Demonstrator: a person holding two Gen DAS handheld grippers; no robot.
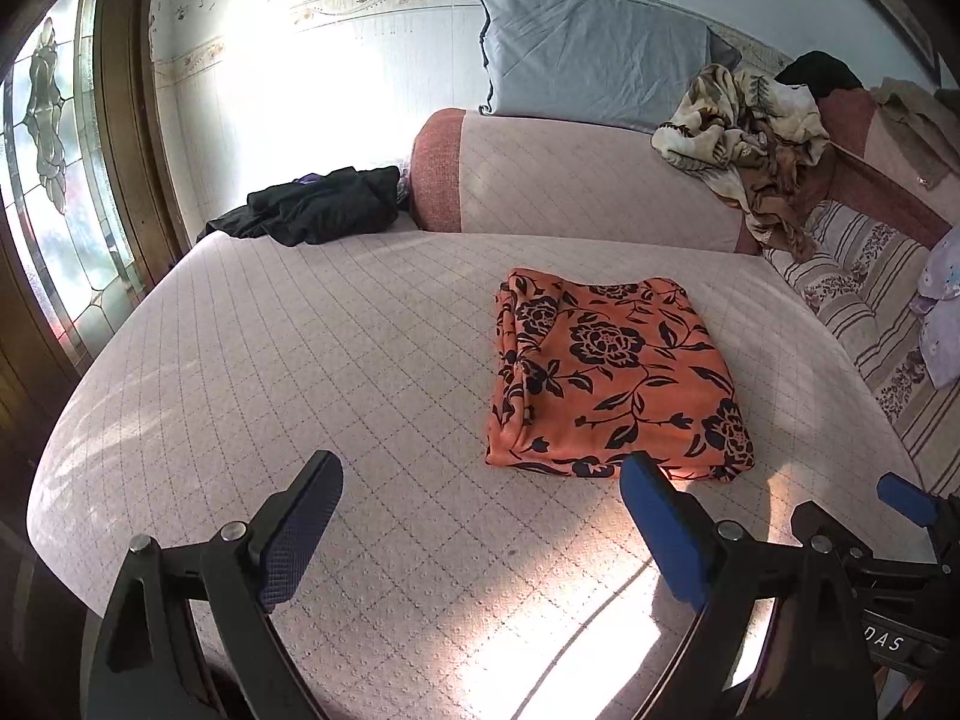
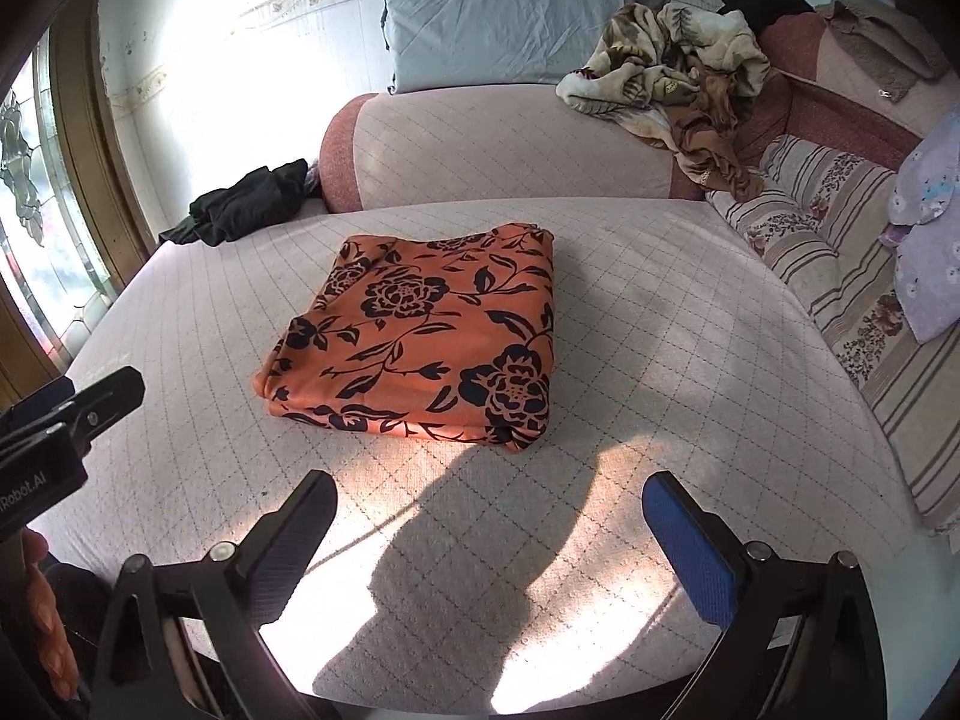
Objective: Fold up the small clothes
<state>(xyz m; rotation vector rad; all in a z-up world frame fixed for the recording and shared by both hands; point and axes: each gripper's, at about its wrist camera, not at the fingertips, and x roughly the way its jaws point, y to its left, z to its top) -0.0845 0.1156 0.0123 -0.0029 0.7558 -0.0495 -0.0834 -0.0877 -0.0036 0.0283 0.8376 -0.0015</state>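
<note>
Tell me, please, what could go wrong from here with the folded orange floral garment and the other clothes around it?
1. The orange floral garment lies folded with loose layered edges on its left side; lifting it by one edge would likely undo the fold.
2. Both the left gripper and the right gripper are open and empty, near each other; reaching together they might collide.
3. The black clothes sit by the cushion's edge and could slip off when pulled.
</note>
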